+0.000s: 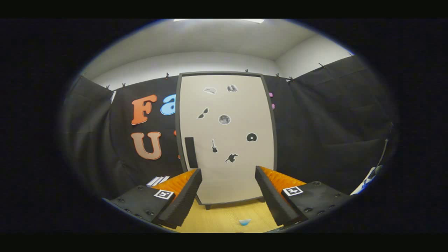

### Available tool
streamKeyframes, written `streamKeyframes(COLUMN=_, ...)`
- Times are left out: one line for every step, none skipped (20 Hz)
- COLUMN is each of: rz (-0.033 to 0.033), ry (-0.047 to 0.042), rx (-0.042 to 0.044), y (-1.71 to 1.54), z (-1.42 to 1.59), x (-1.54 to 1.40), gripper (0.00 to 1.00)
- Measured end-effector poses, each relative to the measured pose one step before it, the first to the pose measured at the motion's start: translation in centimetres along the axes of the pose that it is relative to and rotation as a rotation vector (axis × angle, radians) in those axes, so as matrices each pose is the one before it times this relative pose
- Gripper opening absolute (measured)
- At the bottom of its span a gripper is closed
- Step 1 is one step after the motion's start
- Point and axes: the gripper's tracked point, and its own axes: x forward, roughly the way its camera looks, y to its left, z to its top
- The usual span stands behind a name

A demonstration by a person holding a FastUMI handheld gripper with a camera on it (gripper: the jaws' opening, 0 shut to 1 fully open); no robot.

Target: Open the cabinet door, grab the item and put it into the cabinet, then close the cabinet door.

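Note:
A tall cabinet (225,140) with a pale door in a dark frame stands upright on the wooden table (224,217), straight ahead beyond my fingers. The door is closed and carries several small dark stickers. A dark vertical handle (190,152) sits near the door's left edge, just above my left finger. My gripper (228,175) is open, its fingers wide apart with nothing between them. A small light blue item (244,222) lies on the table between the fingers, close in front of the cabinet's foot; only part of it shows.
Black cloth walls close in the booth behind and on both sides of the cabinet. A small striped white object (158,181) lies at the left near the cabinet's base. Something white and blue (367,180) sits at the far right.

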Motion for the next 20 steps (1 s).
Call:
streamKeyframes(rz=0.01499, ry=0.00294, rx=-0.00826, y=0.909, z=-0.028, x=0.766, gripper=0.97)
streamKeyframes(rz=0.01583, ry=0.00334, rx=0.00105, y=0.880, z=0.020, x=0.751, gripper=0.97)
streamKeyframes(rz=0.01870, ry=0.00194, rx=0.00606, y=0.891, z=-0.028, x=0.842, gripper=0.98)
streamKeyframes(rz=0.01756, ry=0.00652, rx=0.00493, y=0.847, z=-0.099, x=0.827, gripper=0.98)
streamKeyframes(rz=0.01316, ry=0.00581, rx=0.00204, y=0.766, z=-0.095, x=0.953, gripper=0.98)
streamKeyframes(rz=0.00928, ry=0.00375, rx=-0.00520, y=0.547, z=0.131, x=0.826, gripper=0.97)
streamKeyframes(rz=0.00615, ry=0.00259, rx=-0.01072, y=0.608, z=0.009, x=0.984, gripper=0.98)
streamKeyframes(rz=0.00393, ry=0.00037, rx=-0.01156, y=0.522, z=0.073, x=0.922, gripper=0.98)
streamKeyframes(rz=0.00371, ry=0.00278, rx=-0.00942, y=0.515, z=-0.042, x=0.984, gripper=0.97)
streamKeyframes(rz=0.00757, ry=0.00534, rx=-0.00540, y=0.636, z=-0.135, x=1.030, gripper=0.97)
streamKeyframes(rz=0.00625, ry=0.00897, rx=-0.00342, y=0.518, z=-0.208, x=1.085, gripper=0.97)
streamKeyframes(rz=0.00219, ry=0.00997, rx=-0.00293, y=0.344, z=-0.185, x=1.039, gripper=0.97)
streamKeyframes(rz=-0.00212, ry=0.00899, rx=-0.00249, y=0.212, z=-0.174, x=1.080, gripper=0.97)
streamKeyframes(rz=-0.00409, ry=0.00689, rx=-0.00047, y=0.210, z=-0.103, x=1.028, gripper=0.97)
streamKeyframes(rz=-0.00168, ry=0.00514, rx=-0.00069, y=0.208, z=-0.061, x=1.021, gripper=0.97)
streamKeyframes(rz=-0.00171, ry=0.00615, rx=-0.00188, y=0.139, z=-0.061, x=0.885, gripper=0.98)
streamKeyframes(rz=-0.00223, ry=0.00805, rx=-0.00095, y=0.136, z=-0.116, x=0.973, gripper=0.97)
streamKeyframes(rz=-0.00427, ry=0.00976, rx=-0.00331, y=0.017, z=-0.115, x=0.930, gripper=0.96)
streamKeyframes(rz=-0.00658, ry=0.01054, rx=-0.00338, y=-0.142, z=-0.279, x=0.897, gripper=0.95)
streamKeyframes(rz=0.00082, ry=0.00779, rx=-0.00059, y=0.116, z=-0.155, x=0.751, gripper=0.93)
